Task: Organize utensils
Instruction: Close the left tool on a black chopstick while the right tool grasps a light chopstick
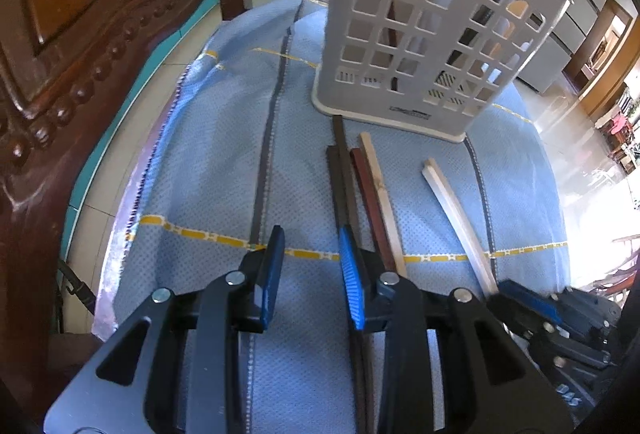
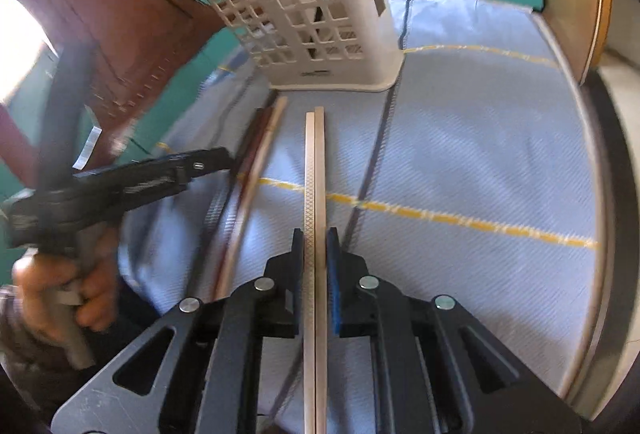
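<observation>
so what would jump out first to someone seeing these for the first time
Probably the white lattice utensil basket standing at the far end of the blue cloth, with dark chopsticks lying loose in front of it. Then the right hand-held gripper, its jaws closed around a pale chopstick pair pointing toward the basket.

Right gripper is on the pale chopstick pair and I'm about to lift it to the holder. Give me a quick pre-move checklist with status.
1. Right gripper closed on the pale chopsticks: ok, both sticks sit between the pads.
2. Pair aligned side by side: ok.
3. Left gripper clear of the pale pair: ok, open above the cloth beside the dark chopsticks.
4. Utensil holder upright on the blue cloth: ok.
5. Free slot in the holder: cannot tell, its top is out of view.
6. Grip firm enough to lift: cannot tell.
</observation>
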